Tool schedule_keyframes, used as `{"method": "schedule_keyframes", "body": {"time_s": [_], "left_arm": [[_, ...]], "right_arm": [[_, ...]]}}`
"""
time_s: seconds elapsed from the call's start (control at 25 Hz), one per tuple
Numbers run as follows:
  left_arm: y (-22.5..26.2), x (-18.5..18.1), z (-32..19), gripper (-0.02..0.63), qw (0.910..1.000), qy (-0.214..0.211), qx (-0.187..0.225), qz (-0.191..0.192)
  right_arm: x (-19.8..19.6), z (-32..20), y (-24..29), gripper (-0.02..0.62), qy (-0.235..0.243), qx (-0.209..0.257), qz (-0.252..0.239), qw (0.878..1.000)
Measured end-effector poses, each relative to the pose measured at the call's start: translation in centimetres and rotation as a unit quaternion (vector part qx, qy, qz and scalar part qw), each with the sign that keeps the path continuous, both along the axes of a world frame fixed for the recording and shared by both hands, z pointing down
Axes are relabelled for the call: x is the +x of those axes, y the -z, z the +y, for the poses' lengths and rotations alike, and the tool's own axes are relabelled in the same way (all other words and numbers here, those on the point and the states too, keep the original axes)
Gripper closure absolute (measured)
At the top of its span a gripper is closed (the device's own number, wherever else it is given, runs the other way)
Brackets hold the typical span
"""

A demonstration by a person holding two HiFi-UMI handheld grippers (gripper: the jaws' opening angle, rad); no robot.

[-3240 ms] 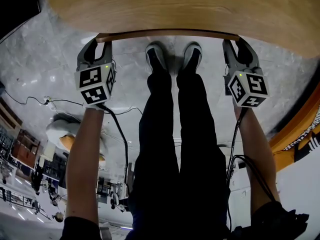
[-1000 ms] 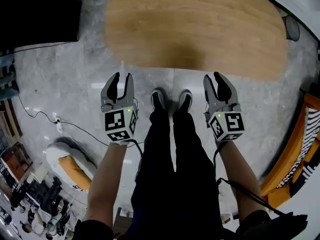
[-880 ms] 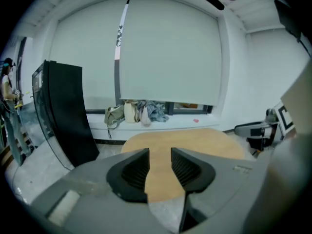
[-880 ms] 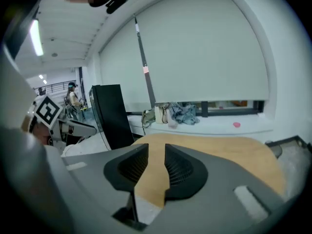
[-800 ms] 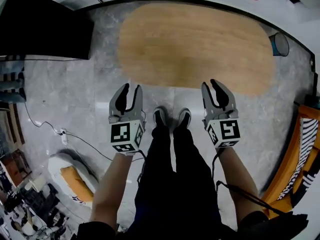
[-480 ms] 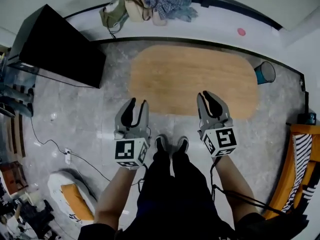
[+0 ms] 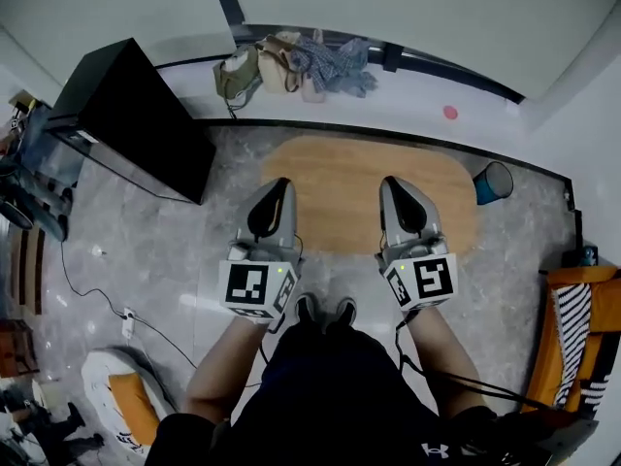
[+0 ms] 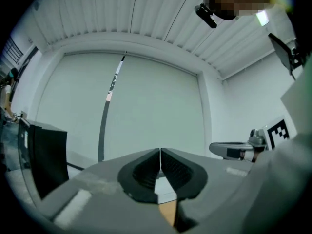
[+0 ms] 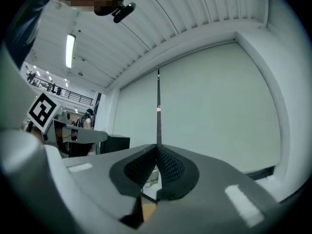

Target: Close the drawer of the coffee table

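Observation:
Far below me in the head view lies the coffee table [image 7: 340,178], an oval light-wood top on the grey stone floor; no drawer shows from up here. Both grippers are held up high and point level over its near edge. My left gripper [image 7: 281,184] is shut: in the left gripper view its pads [image 8: 160,152] meet with nothing between them, the jaws having just been closing. My right gripper [image 7: 391,183] is shut and empty too, its pads [image 9: 157,147] together. Both gripper views face a pale wall and ceiling.
A black cabinet [image 7: 136,115] stands left of the table. Bags and clothes [image 7: 291,66] lie by the far wall. A teal bin [image 7: 493,183] sits at the table's right end, with orange striped furniture [image 7: 572,328] beyond. A cable [image 7: 97,289] crosses the floor.
Both grippers have risen well away from the table, which now looks small and far below. The jaws of both, open before, have come together empty.

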State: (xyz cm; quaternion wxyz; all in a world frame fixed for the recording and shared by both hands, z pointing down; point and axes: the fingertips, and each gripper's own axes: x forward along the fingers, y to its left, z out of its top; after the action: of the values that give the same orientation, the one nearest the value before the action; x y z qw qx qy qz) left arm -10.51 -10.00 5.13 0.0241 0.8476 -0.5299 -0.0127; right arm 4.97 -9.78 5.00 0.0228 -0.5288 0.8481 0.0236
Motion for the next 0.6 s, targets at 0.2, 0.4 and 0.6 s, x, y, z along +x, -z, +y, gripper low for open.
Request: {"method": "schedule_keyframes", "body": {"time_s": [0.2,0.4,0.6], "left_arm": [[5.7,1.6,2.2,0.604,0.9973,-0.032,0.065,-0.007],[9.8,2.5,2.6,0.604,0.9931,-0.05,0.106,-0.01],[11.1,2.9,3.1,0.604,0.9908,-0.058,0.121,-0.013]], "right_arm": [[-0.3,2.0,5.4,0.594,-0.007,0.065,0.024,0.998],[0.0,2.9,9.1,0.594,-0.012,0.103,0.024,0.994],[-0.1,3.7,10.0,0.594,-0.017,0.114,0.022,0.993]]}}
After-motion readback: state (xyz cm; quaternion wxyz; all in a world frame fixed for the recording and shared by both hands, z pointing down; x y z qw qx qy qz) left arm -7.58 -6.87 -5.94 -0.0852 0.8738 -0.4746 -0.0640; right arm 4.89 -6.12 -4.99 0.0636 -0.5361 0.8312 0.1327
